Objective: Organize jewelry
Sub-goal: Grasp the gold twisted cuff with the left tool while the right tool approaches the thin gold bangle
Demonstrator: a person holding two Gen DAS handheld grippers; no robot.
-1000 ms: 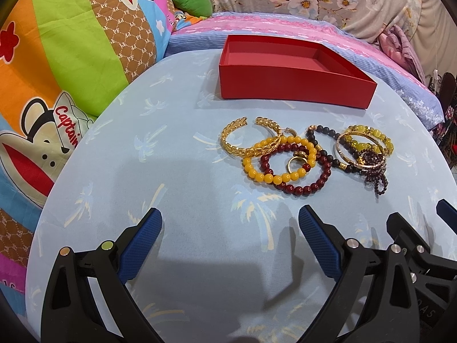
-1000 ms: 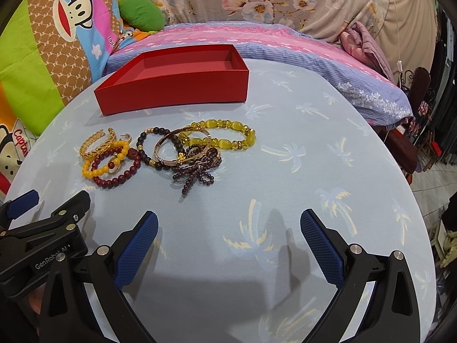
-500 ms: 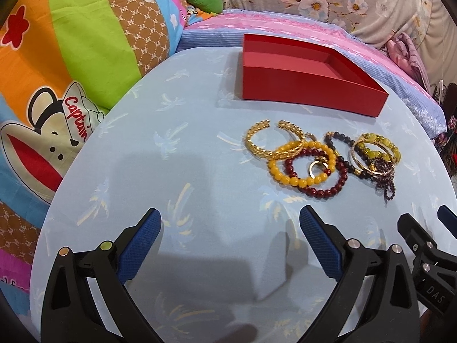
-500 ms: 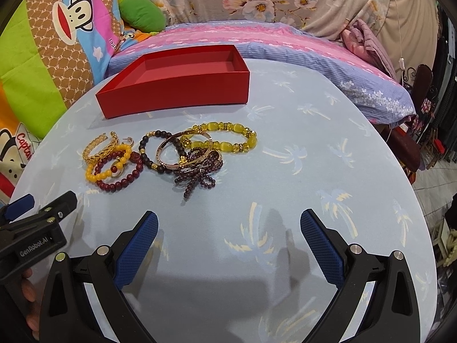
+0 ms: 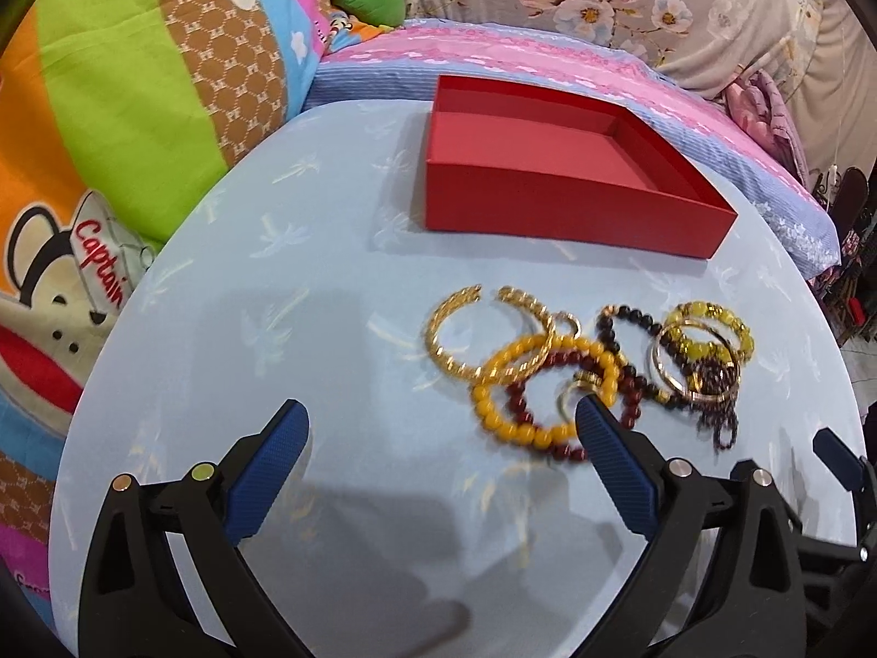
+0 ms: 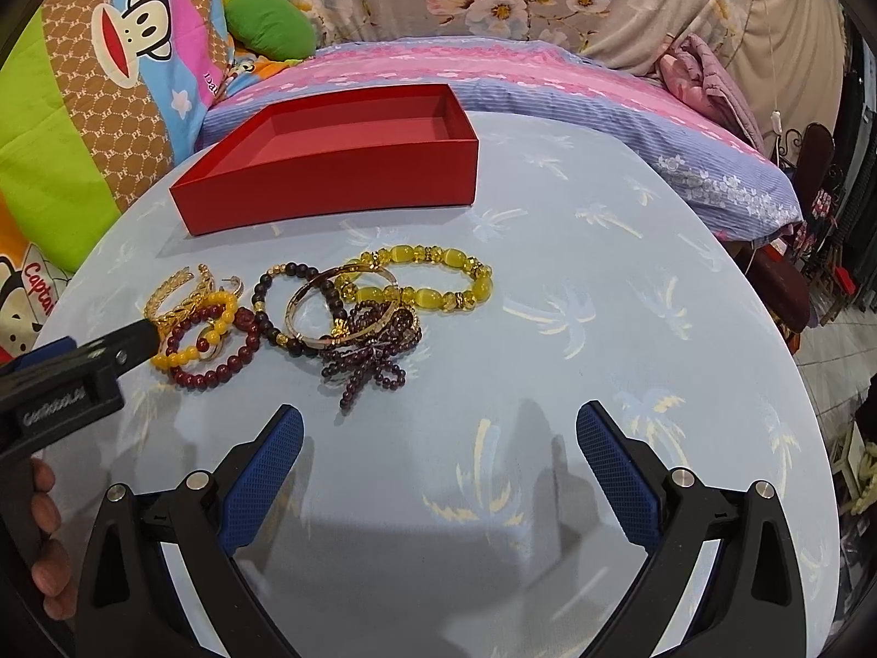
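A pile of bracelets lies on the blue palm-print tablecloth [image 5: 329,274]: a gold open cuff [image 5: 455,329], a yellow bead bracelet [image 5: 493,406], a dark red bead bracelet [image 6: 219,373], a black bead bracelet [image 6: 285,274], a gold bangle [image 6: 307,296], a yellow-green stone bracelet [image 6: 427,279] and a dark purple bead bow [image 6: 372,367]. An empty red box [image 5: 548,164] stands behind them; it also shows in the right wrist view [image 6: 329,164]. My left gripper [image 5: 441,425] is open, its right finger over the yellow and dark red beads. My right gripper [image 6: 438,433] is open and empty, just short of the pile.
A cartoon monkey cushion [image 5: 109,109] rises at the table's left edge. A pink and blue striped bed [image 6: 493,71] with a green pillow [image 6: 268,27] lies behind the table. The table edge curves down on the right [image 6: 795,384].
My left gripper has moved forward and right toward the bracelets, so its right finger now overlaps the beads. The right gripper has edged closer to the pile. Both stay open.
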